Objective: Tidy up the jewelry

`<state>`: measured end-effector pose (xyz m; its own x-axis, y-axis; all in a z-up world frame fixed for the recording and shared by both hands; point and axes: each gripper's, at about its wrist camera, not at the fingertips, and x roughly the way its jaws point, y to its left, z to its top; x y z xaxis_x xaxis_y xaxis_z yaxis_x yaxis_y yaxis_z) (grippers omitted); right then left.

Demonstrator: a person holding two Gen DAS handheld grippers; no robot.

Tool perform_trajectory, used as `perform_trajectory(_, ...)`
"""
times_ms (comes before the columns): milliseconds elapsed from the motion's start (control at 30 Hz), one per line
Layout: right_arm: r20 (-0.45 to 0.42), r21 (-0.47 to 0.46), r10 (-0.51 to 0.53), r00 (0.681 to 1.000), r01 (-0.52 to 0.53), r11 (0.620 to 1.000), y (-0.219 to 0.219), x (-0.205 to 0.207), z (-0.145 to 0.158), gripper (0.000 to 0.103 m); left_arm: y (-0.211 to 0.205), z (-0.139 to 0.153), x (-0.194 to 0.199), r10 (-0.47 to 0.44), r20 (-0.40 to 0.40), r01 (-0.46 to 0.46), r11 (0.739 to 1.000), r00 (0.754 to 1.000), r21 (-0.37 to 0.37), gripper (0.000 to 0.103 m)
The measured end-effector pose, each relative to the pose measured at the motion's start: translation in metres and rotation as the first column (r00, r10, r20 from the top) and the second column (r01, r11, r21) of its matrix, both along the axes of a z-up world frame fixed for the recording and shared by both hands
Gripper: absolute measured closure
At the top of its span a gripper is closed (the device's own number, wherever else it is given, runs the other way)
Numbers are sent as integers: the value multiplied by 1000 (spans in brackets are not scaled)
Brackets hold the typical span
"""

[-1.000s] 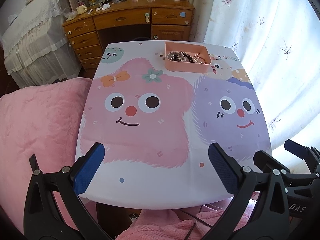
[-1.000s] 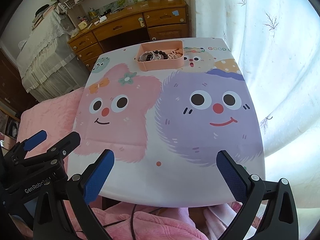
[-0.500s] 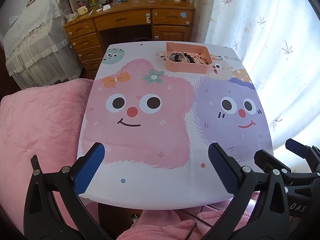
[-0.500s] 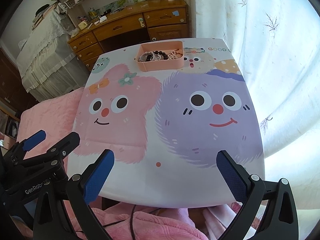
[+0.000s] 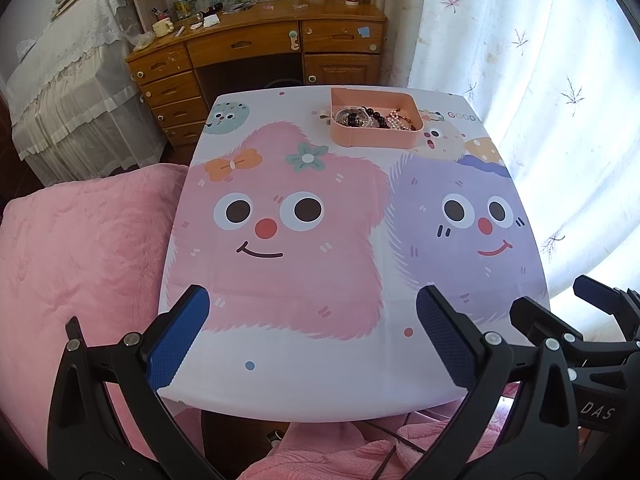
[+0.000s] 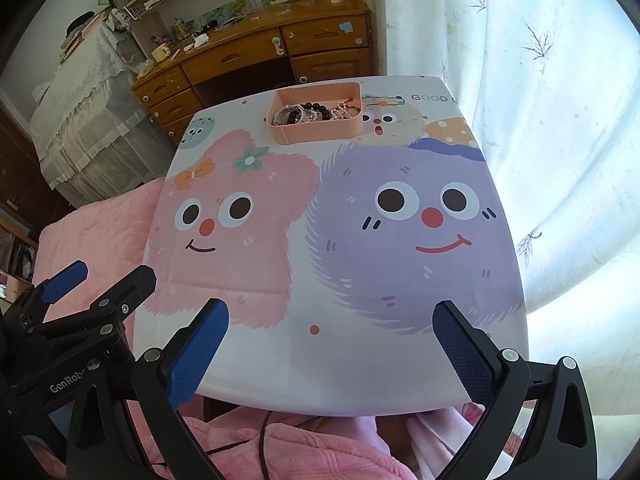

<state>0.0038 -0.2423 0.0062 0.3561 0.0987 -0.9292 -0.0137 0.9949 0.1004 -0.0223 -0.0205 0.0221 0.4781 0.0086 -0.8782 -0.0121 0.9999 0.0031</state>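
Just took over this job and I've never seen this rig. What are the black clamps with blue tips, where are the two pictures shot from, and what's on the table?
They are two hand-held grippers, each carrying a fisheye camera that looks forward along its fingers. One picture comes from the left gripper, the other from the right gripper. Both are open and hold nothing, poised at the near edge of the table. On its cartoon-printed top, at the far end, sits a pink tray filled with bead bracelets. Nothing else lies on the table.
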Motion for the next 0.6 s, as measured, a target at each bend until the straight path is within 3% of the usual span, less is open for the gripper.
perform_trajectory(600,-6,-3,-6,1000,6,1000,-4,0,-3,0,0,0,1,-1,-1,1,1000,1000,1,0)
